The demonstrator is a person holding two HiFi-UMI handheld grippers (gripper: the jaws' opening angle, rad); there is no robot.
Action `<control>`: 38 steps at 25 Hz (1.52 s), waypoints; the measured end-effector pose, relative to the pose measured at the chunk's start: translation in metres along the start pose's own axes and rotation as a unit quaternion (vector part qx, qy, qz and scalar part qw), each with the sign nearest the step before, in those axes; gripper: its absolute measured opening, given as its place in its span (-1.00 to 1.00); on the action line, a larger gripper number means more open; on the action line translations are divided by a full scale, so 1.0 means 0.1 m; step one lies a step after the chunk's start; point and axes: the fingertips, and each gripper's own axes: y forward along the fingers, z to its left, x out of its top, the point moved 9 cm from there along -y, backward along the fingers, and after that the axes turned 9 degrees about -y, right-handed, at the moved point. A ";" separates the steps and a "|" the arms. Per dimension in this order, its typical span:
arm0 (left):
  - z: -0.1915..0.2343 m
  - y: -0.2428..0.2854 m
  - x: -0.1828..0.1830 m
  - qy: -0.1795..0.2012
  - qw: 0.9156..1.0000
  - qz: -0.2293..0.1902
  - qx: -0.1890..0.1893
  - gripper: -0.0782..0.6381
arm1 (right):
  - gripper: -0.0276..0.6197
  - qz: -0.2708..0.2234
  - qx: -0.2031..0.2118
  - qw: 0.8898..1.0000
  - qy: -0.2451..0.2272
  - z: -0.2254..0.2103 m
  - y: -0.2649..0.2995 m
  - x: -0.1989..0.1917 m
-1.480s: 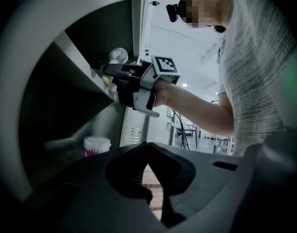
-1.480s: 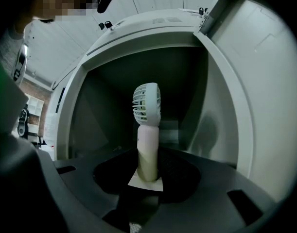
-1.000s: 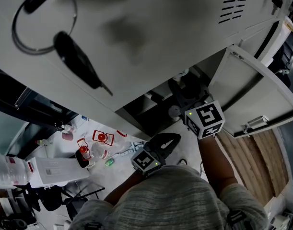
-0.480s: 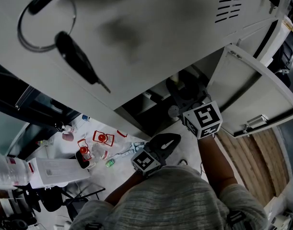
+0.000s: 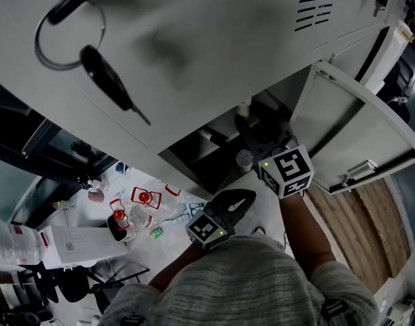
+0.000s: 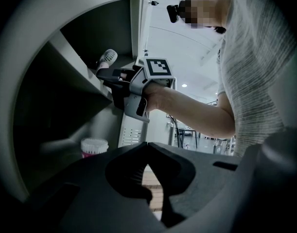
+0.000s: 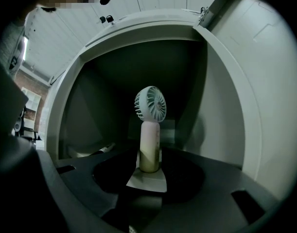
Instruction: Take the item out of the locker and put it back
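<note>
In locker [image 7: 226, 81], fan [image 7: 149, 130] upright, head up, gripped by right claw [image 7: 149, 173]; left claw [image 6: 147, 144] clenched.

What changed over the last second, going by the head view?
Nothing visibly changed; only the head view's framing drifted a little. The right gripper still reaches into the locker past its open door, and the left gripper still hangs shut below it.

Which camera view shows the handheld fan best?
Right gripper view: the whole handheld fan stands upright between the jaws of the right claw. The left gripper view shows only its head; the head view hardly shows it.
</note>
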 end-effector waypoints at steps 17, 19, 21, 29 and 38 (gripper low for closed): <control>-0.08 0.05 0.07 0.007 1.000 -0.003 -0.005 -0.76 | -0.44 -0.013 0.004 1.000 0.013 0.14 -0.49 0.06; -0.09 0.05 0.08 0.008 1.000 -0.007 -0.007 -0.76 | -0.44 -0.020 0.005 1.000 0.010 0.16 -0.58 0.07; -0.11 0.06 0.10 0.007 1.000 -0.010 -0.008 -0.76 | -0.44 -0.026 0.006 1.000 0.007 0.18 -0.67 0.07; -0.17 0.08 0.16 0.007 1.000 -0.021 -0.017 -0.76 | -0.44 -0.014 0.017 1.000 0.013 0.33 -0.99 0.01; -0.20 0.10 0.18 0.016 0.999 -0.017 -0.030 -0.76 | -0.70 -0.003 0.021 0.999 0.035 0.50 -1.34 -0.17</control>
